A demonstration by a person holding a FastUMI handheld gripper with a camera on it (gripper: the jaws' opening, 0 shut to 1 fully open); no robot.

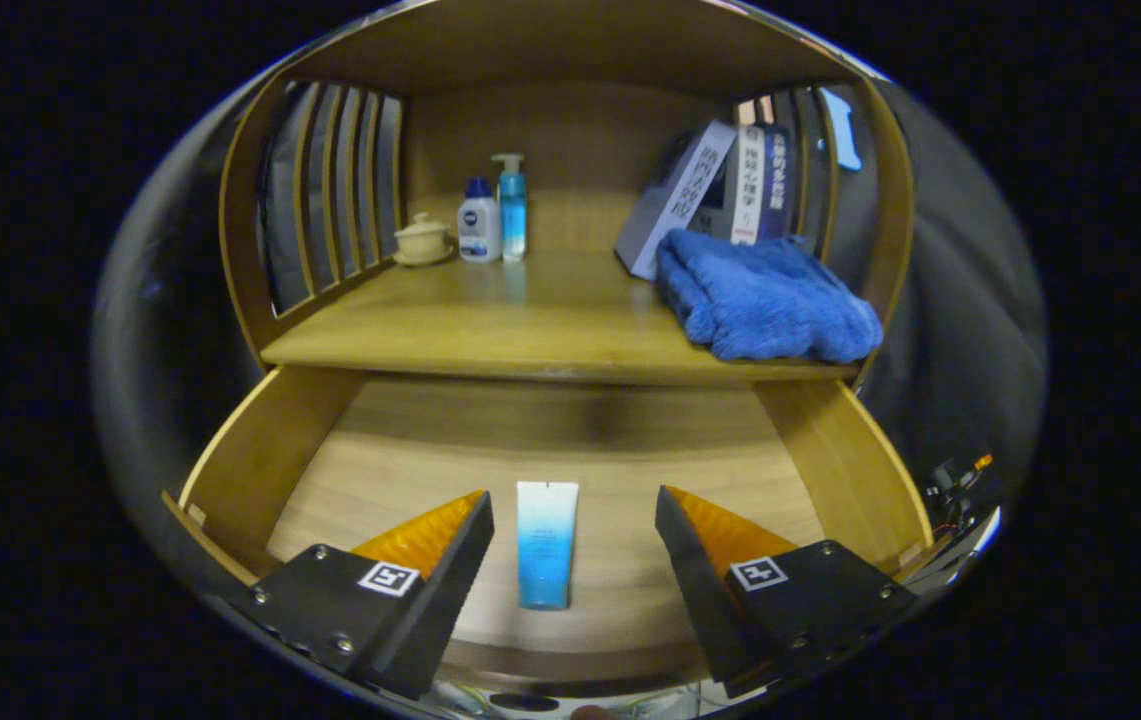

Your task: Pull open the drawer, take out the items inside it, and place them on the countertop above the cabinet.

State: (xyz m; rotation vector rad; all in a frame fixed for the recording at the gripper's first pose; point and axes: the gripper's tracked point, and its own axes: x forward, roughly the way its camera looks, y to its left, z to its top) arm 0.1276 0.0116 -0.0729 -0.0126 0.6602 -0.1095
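I have the drawer [260, 480] pulled well out below the countertop [490, 330], so I judge the opening step done. What is left, as far as I can see, is the lifting out: a single tube [546, 545] lies flat on the drawer floor, and I make out no other item in there. On the countertop a folded blue towel [765, 295] sits at the right with some books [730, 190] leaning behind it, and at the back left stand a small lidded cup [423, 240] and two bottles [495, 215]; whether any of these came from the drawer I cannot tell. My gripper [575, 525] hangs over the drawer with its jaws spread wide, holding nothing, and the tube lies in the gap between the fingers, touching neither. The tube is slim and flat, pale at the far end and shading to a deeper blue at the near end, lying lengthwise along the fingers' line. It looks soft-walled, so I would expect it to give under the squeeze.
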